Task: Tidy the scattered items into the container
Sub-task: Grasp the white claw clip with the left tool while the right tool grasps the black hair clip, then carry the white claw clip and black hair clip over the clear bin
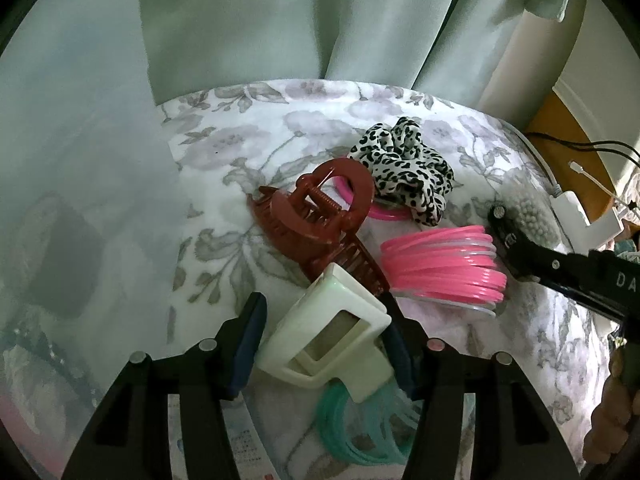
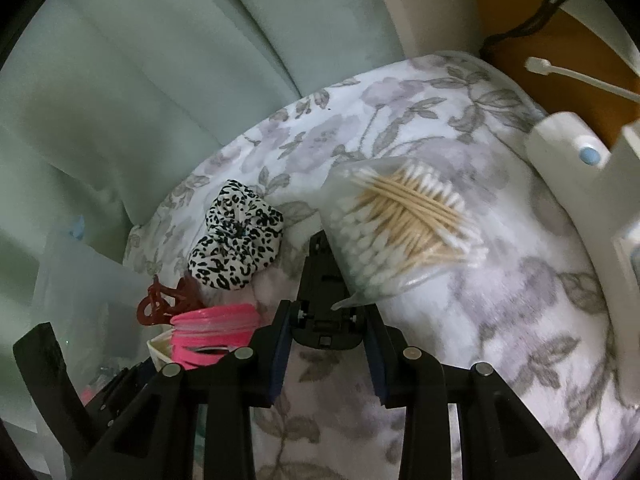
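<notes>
Cream hair clip [image 1: 328,340] lies on the floral blanket [image 1: 224,216] between the left tongs [image 1: 320,354], which bracket it, contact unclear. Right tongs [image 2: 328,346] pinch a black clip [image 2: 324,300] beside the cotton-swab bag [image 2: 400,232]. Risk: cream clip's smooth angled shell could slip or snag the teal bands [image 1: 360,428].

On the blanket [image 1: 280,128] a hair claw [image 1: 328,344] lies nearest, a second claw [image 1: 304,220] behind it, bangles [image 1: 440,264] to its right, a scrunchie [image 1: 404,168] farthest back, cotton swabs [image 2: 404,232] rightmost
</notes>
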The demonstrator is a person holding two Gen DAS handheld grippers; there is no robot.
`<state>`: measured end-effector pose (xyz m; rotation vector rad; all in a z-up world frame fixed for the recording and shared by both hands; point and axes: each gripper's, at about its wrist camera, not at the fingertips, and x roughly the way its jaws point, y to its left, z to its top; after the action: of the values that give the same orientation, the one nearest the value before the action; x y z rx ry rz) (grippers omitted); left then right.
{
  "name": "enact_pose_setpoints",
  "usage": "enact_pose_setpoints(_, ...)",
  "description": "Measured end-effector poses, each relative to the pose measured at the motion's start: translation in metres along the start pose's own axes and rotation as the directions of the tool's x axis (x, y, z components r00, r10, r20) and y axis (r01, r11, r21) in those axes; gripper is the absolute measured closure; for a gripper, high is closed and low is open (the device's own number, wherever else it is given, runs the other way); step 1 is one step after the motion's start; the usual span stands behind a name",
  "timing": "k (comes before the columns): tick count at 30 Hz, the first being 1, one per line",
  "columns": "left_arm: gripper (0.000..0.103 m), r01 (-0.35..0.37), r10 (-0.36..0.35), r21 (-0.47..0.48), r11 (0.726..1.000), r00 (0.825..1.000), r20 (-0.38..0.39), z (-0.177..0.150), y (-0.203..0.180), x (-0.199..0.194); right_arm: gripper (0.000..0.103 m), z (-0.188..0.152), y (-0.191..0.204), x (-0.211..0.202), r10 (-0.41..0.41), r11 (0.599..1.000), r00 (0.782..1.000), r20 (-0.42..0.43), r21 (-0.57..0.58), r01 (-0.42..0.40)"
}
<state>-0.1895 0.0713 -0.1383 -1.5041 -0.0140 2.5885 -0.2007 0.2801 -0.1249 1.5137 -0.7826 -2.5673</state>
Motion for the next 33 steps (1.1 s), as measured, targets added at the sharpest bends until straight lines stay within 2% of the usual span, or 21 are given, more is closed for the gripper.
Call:
enact_pose_setpoints(16,0.045,0.028,-0.028,0.001,1.000,0.998,0.050,-0.003,-0.005,-0.023,0.067,-0.028,0.009,-0.049,0.021,0.999,1.000,0.016,-0.027,-0.020)
enact_pose_setpoints(25,0.045,0.052,-0.054,0.024,0.998,0.993,0.106,0.005,-0.010,-0.046,0.067,-0.039,0.017,-0.092,0.032,0.999,0.996,0.078,-0.039,-0.029)
enact_pose_setpoints(33,0.045,0.056,-0.062,0.037,0.998,0.980,0.190,0.002,-0.019,-0.093,0.067,-0.047,0.031,-0.137,0.056,0.997,0.986,0.155,-0.065,-0.047)
